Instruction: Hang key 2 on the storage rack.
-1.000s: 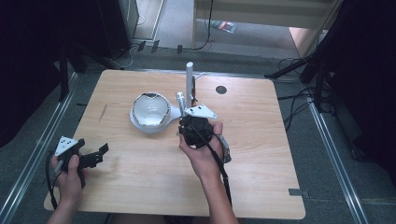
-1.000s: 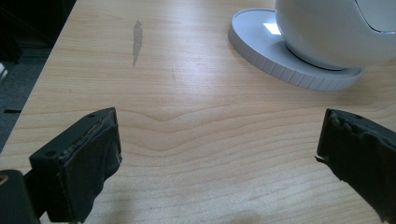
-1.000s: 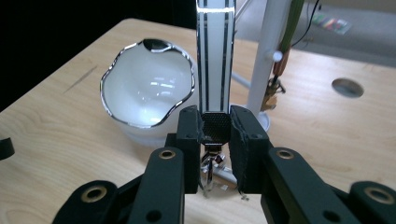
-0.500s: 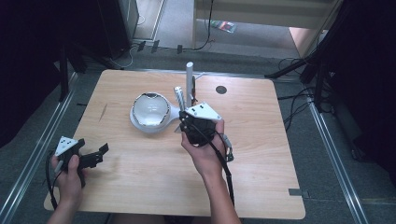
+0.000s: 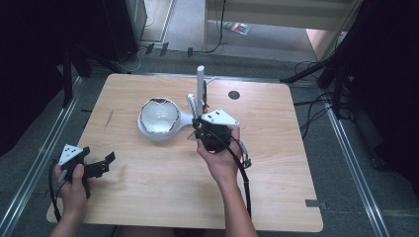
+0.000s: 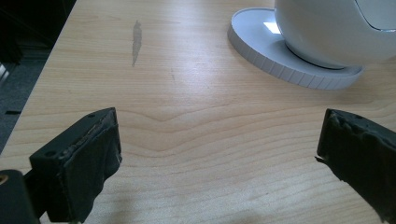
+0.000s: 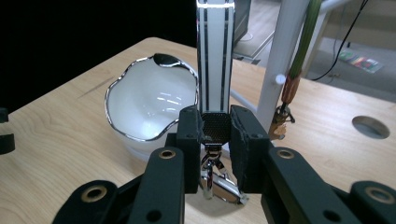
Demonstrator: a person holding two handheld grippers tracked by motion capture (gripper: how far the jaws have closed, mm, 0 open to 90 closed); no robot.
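Barely anything shifted: right gripper [image 7: 215, 140] stayed clamped on the striped upright bar [image 7: 215, 56] beside the white bowl [image 5: 159, 116], left gripper [image 6: 219, 154] gaped empty.

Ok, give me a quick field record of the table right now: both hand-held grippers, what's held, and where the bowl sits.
left hand-held gripper: open, holding nothing, near the table's left front
right hand-held gripper: shut on the upright striped strip
white bowl: chrome-rimmed, on a round white base, left of the right gripper
white post: upright behind the strip
table: light wood
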